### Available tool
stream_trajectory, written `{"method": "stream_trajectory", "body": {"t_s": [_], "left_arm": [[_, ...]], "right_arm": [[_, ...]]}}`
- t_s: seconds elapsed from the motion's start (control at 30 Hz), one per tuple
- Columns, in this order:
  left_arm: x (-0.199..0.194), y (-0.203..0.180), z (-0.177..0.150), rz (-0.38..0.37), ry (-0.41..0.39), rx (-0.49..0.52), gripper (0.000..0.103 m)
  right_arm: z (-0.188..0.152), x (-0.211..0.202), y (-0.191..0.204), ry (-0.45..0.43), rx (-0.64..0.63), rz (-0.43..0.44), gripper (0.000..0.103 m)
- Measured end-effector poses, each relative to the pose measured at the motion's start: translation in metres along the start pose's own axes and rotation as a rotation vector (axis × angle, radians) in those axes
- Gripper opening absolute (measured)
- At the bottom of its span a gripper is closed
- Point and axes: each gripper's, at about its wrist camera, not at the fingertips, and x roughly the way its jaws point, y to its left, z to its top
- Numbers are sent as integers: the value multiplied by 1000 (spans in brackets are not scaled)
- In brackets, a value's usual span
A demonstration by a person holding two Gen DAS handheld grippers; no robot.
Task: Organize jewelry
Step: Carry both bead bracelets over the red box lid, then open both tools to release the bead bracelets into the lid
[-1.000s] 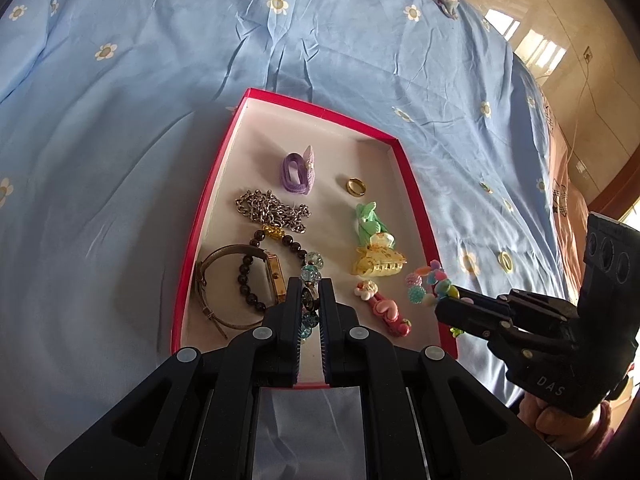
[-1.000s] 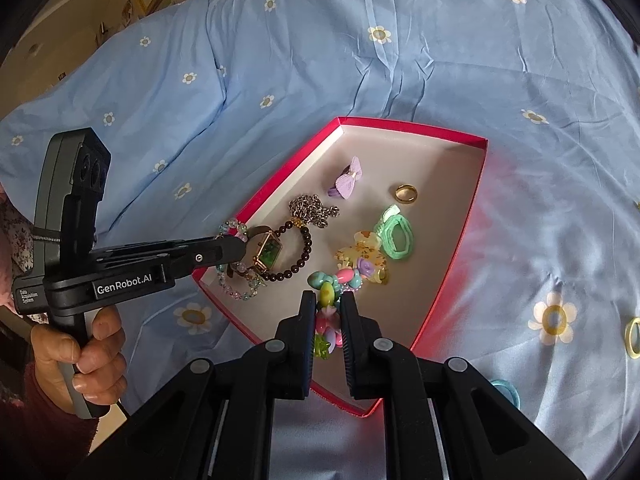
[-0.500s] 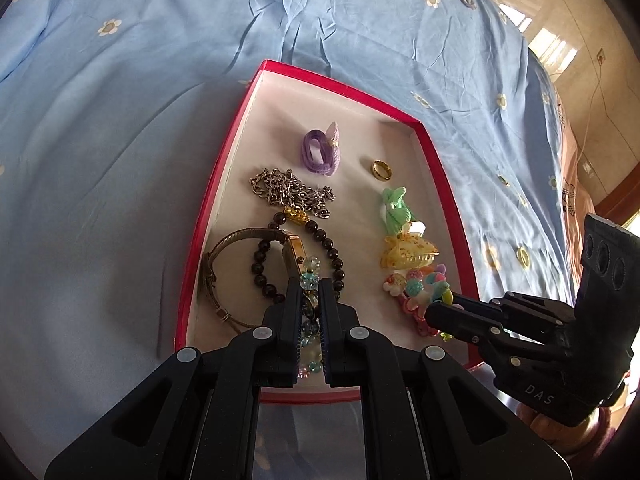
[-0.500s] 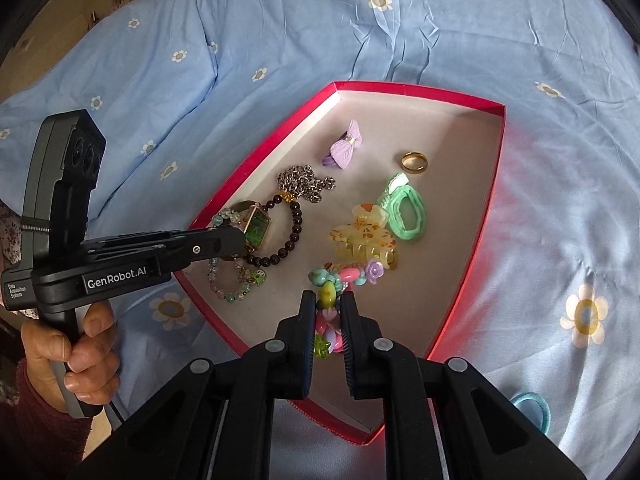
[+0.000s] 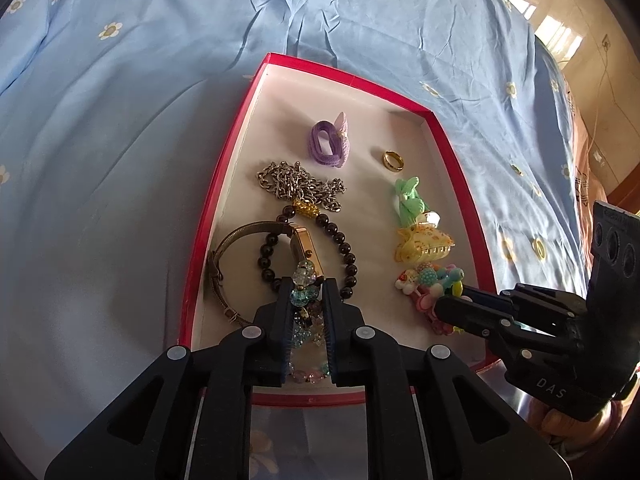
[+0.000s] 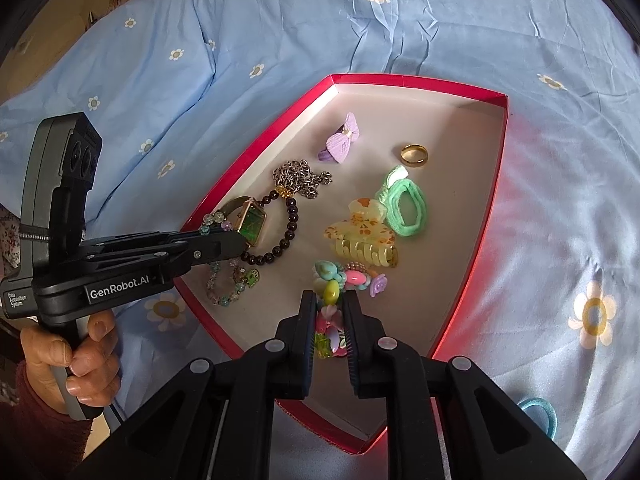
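The left gripper (image 5: 306,292) covers part of the crystal bracelet (image 5: 306,336); whether its pads touch it is unclear.

Shiny metal chain (image 5: 298,185), glossy gold ring (image 5: 393,159), matt card tray (image 5: 456,168), wrinkled cotton bedsheet (image 5: 120,120)

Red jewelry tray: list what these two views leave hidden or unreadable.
- Pastel glass-bead bracelet: left wrist view, partly covered by the left tool; whether it is pinched is unclear.
- Multicoloured candy-bead bracelet: right wrist view, near end behind the right tool.
- Red tray: near corner hidden behind the tool.
- Light-blue hair tie: partly hidden by the tool.
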Motion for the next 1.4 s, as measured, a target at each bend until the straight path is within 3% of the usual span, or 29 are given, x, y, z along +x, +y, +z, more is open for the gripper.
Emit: {"method": "stream_trajectory", "body": {"t_s": [0.2, 0.57, 1.07, 1.3, 1.4], "left_arm": [[0, 0, -1, 13, 4, -3, 14], [-2, 2, -3, 37, 0, 1, 34], [-10, -5, -7, 56, -8, 10, 48], [-17, -5, -11, 56, -18, 1, 52], [-25, -3, -14, 59, -37, -15, 58]], "right_arm": [[1, 2, -1, 9, 4, 6, 16], [0, 2, 0, 12, 10, 13, 17], [-5, -9, 0, -15, 12, 17, 31], [-8, -19, -2, -39, 22, 17, 32], [-10, -26, -4, -62, 26, 21, 32]]}}
